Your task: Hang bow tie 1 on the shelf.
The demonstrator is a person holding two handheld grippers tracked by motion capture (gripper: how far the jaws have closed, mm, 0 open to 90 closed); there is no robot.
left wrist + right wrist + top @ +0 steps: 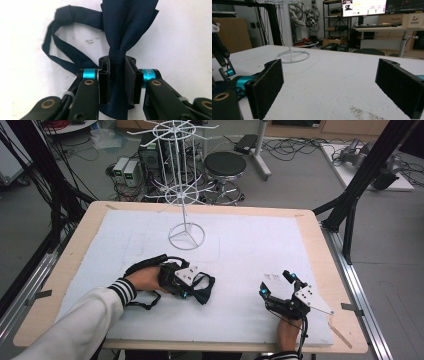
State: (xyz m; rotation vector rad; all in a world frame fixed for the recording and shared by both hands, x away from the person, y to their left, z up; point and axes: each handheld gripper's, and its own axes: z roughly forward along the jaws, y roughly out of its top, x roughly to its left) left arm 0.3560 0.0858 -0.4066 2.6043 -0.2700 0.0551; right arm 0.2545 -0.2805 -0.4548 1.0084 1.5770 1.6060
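Both tongs are sitting low over the white mat point(240, 245). My left gripper point(117, 75) is pinching the knot of a navy bow tie point(125, 27), its jaws pressed tight on the bunched cloth at the centre of the left gripper view, with the strap looping off toward the upper left of that frame. In the high view the left gripper point(197, 287) and tie are lying left of centre, below the white wire rack point(186, 185). My right gripper point(277, 282) is waiting at the lower right, jaws spread wide with nothing between them. I am judging the pick-up as done; carrying and hanging the tie on the rack is left. Readable writing: "Hello" on a box point(413, 21) at the upper right of the right gripper view.
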